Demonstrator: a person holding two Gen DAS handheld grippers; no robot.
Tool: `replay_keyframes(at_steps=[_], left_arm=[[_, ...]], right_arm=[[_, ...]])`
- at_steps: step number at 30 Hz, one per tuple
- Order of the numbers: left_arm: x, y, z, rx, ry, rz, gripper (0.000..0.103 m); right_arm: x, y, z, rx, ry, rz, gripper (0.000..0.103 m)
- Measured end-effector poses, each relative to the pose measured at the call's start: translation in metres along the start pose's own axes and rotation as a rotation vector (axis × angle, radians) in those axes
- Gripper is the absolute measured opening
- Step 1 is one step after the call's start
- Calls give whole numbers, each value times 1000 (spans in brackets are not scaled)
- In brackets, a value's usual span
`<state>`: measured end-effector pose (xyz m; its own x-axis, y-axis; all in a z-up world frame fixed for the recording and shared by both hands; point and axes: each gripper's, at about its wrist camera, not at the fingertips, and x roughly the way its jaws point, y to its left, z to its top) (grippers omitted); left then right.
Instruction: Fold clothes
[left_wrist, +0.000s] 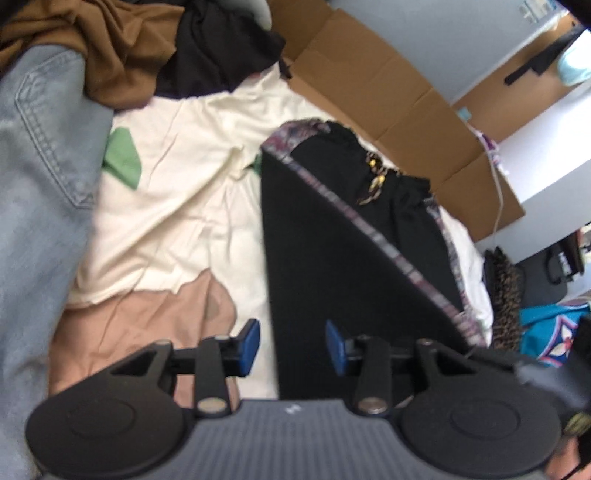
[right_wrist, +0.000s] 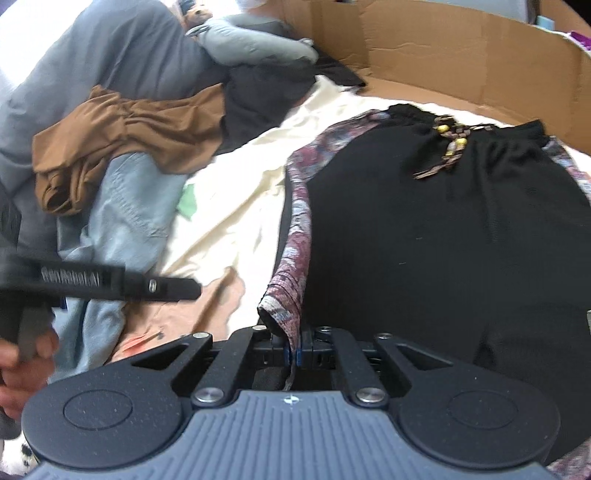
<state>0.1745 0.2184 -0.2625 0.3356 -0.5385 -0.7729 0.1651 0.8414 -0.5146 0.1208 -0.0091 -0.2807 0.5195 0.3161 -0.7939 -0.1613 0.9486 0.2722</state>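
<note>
A black garment (left_wrist: 332, 240) with a patterned purple side stripe and a beaded drawstring (left_wrist: 373, 177) lies folded on a cream sheet (left_wrist: 177, 184). My left gripper (left_wrist: 293, 345) hovers open at its near edge; the black cloth runs under the gap, and neither blue pad touches it. In the right wrist view the same garment (right_wrist: 443, 240) spreads out to the right. My right gripper (right_wrist: 294, 350) is shut on the lower end of the patterned stripe (right_wrist: 295, 236), which rises slightly from the pads. The left gripper (right_wrist: 188, 290) shows blurred at the left, held by a hand (right_wrist: 22, 362).
Light blue jeans (left_wrist: 40, 166), a brown garment (left_wrist: 110, 48) and a dark garment (left_wrist: 218, 48) are piled at the far left. A cardboard wall (left_wrist: 388, 85) borders the far side. A tan cloth (left_wrist: 140, 325) lies near the left gripper. Bags (left_wrist: 546, 332) stand off to the right.
</note>
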Motion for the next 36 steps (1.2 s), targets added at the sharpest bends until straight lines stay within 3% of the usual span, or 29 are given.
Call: replay_keyframes(at_steps=[5,18,23,28,36], left_arm=[[8,-11,-2,36,23,-28,42],[38,-57,-1,122,70,-33,42],[62,-82,-4,144,115,-37,42],[83,-117,-2,262,177,-42,42],[120,-164,-4,411,317,8,42]], right_arm=[[-23,-26,19,54,37,-21,1],[-54,-63,51,-161,196,-4,1],[-64,-91,51,-178,170,27,1],[-76,-125,40,-141,169,86,1],[-105,-170,23,-83,24,108,1]])
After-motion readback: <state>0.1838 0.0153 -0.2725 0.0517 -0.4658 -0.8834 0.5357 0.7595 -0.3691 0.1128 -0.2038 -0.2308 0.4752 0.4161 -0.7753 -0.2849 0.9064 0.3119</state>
